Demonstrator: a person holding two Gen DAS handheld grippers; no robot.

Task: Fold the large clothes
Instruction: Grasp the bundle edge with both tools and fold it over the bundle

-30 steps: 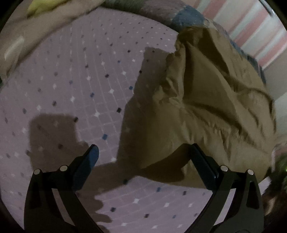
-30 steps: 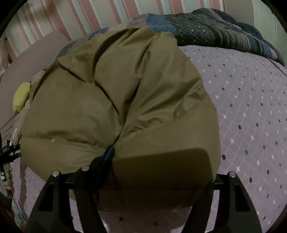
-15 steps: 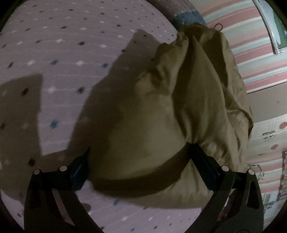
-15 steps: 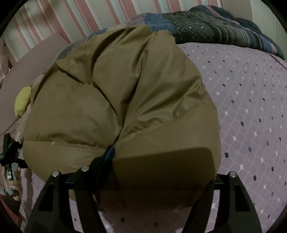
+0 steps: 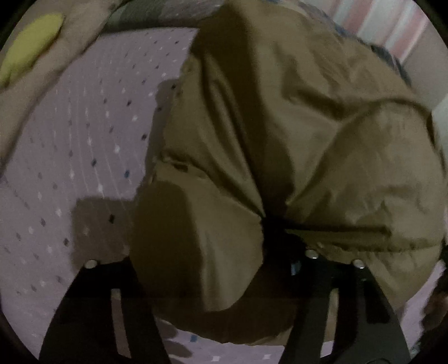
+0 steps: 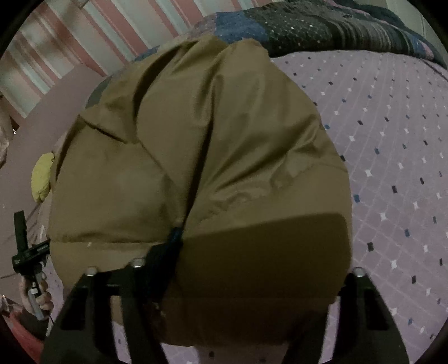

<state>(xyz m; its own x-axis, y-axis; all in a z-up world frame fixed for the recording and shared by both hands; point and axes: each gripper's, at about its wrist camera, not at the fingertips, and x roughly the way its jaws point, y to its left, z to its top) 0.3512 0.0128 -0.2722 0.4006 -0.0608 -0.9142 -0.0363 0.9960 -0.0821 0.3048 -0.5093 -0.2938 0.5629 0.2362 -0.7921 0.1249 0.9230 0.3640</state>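
A puffy olive-brown jacket (image 5: 308,126) lies bunched on a lilac bedsheet (image 5: 70,140). My left gripper (image 5: 201,243) has a thick fold of it between its fingers. The jaws are closing, creases run into the right fingertip (image 5: 270,232), and the left fingertip is hidden under cloth. In the right wrist view the jacket (image 6: 210,140) fills the middle. My right gripper (image 6: 260,252) is closing on its near edge, where the left fingertip (image 6: 175,236) bites into a seam and the right one is covered. At the left edge a hand (image 6: 39,296) holds a black handle.
The sheet (image 6: 392,168) stretches away to the right of the jacket. A dark patchwork quilt (image 6: 336,25) lies along the far side under a striped wall (image 6: 84,33). A yellow item (image 5: 30,47) rests on beige bedding at the far left.
My left gripper slid right from the bare sheet onto the jacket's edge and its jaws narrowed on a fold. The right gripper stayed put and tightened on the cloth.
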